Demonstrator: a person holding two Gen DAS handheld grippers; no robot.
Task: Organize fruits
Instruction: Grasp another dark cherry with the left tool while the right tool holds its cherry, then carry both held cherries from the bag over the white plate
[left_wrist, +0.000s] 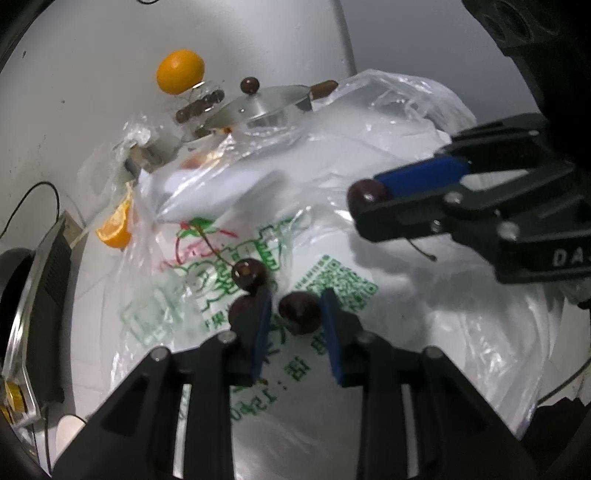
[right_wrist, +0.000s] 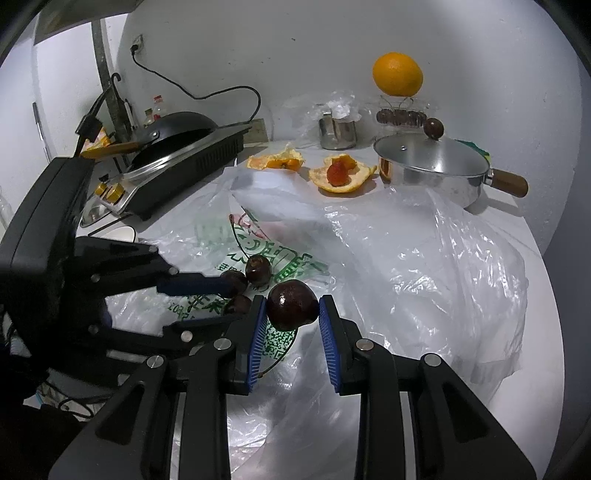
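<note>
We count four cherries (right_wrist: 292, 304): one sits in a claw, and three (right_wrist: 258, 269) lie on the printed bag (right_wrist: 236, 240). We see one whole orange (right_wrist: 397, 74), two pieces of orange peel (right_wrist: 341, 175), and one strawberry (right_wrist: 337, 174) in the nearer peel. There is one lidded pan (right_wrist: 432, 162), one steel cup (right_wrist: 338, 133), one stove (right_wrist: 177, 162) and two claws.

Both grippers are matte black plastic linkages with silver round screws — ribbed blue fingers (right_wrist: 256, 341) line each; white lettering marks the right gripper (left_wrist: 369, 201).
</note>
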